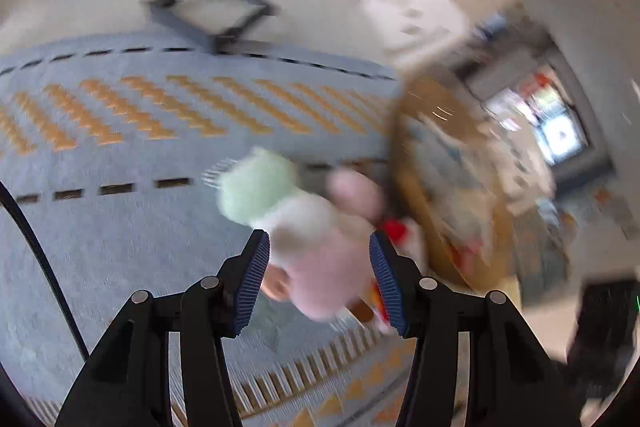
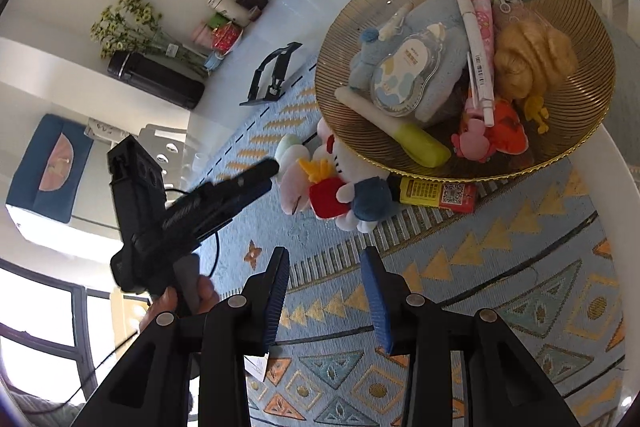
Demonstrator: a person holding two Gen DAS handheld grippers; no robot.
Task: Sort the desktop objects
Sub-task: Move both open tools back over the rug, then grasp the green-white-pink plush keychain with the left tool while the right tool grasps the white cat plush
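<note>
The left wrist view is motion-blurred. My left gripper point(image 1: 320, 279) is open, its blue pads point(image 1: 254, 279) either side of a pastel pink, white and green plush toy point(image 1: 304, 227) lying on the blue patterned mat point(image 1: 120, 227); I cannot tell whether they touch it. In the right wrist view that gripper point(image 2: 264, 175) reaches the same plush point(image 2: 294, 173), beside a Hello Kitty plush point(image 2: 348, 187). My right gripper point(image 2: 326, 291) is open and empty above the mat point(image 2: 500, 287). A gold bowl point(image 2: 576, 131) holds several toys and pens.
A yellow and red box point(image 2: 438, 193) lies under the bowl's front rim. A black stand point(image 2: 272, 75) sits at the mat's far edge. Cups, bottles and a black vase with flowers point(image 2: 156, 79) line the white table's back edge.
</note>
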